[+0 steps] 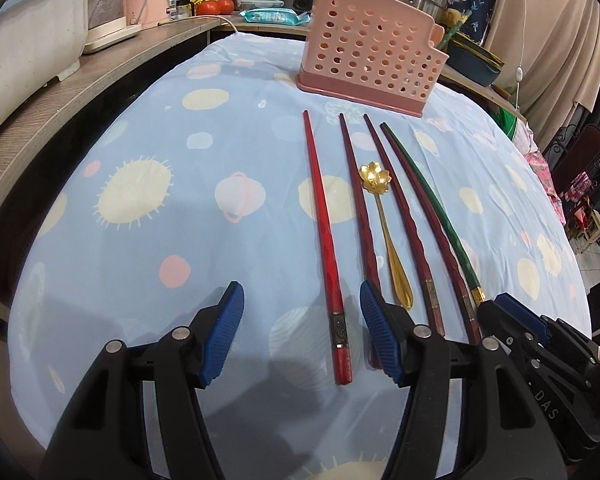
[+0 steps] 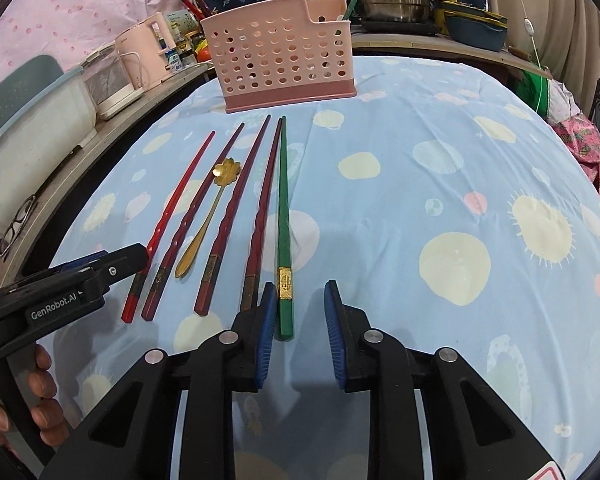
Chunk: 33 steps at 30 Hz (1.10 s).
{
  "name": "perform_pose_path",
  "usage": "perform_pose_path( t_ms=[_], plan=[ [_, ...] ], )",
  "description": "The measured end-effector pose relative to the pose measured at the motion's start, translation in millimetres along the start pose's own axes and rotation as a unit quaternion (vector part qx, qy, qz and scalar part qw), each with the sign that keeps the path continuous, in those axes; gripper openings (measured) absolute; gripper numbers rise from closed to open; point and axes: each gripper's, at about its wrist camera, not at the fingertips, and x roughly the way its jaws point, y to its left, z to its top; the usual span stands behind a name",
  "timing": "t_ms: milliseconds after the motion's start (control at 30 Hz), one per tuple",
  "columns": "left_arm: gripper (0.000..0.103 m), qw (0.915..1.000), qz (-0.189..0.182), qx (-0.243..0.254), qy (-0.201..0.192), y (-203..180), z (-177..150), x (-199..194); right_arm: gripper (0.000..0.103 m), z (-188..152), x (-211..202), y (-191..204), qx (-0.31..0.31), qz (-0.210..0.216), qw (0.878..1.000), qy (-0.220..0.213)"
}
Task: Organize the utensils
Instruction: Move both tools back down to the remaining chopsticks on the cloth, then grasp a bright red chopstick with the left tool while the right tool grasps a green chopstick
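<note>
Flanking chopsticks: both claws agape.

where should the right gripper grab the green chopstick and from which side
Grip the green chopstick at its thick square end near the gold band, closest to the right gripper. Come from above with the fingers straddling its width: it lies flat on the cloth, a dark red chopstick close on its left, open cloth on its right.
</note>
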Motion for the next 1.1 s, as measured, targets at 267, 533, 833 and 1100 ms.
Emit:
perform_pose_path(
  t_ms=[267, 533, 833, 1100],
  plan=[
    [0.055, 0.9999, 0.005, 0.013, -0.004, -5, -6, 0, 0.018, -1, 0, -1, 0.001, 0.000, 1.000, -0.001],
    [0.045, 0.9995, 0.012, 0.026, -0.010, -8, -13, -3, 0.014, -3, 0, -4, 0.002, -0.001, 1.000, -0.003],
    [0.027, 0.9994, 0.005, 0.030, -0.014, -8, -18, -6, 0.011, -3, 0, -4, 0.002, -0.001, 1.000, -0.003],
    [0.008, 0.9995, -0.013, 0.026, -0.010, -8, -20, -7, 0.008, -6, -3, -6, -0.001, 0.001, 1.000, -0.005]
  ],
)
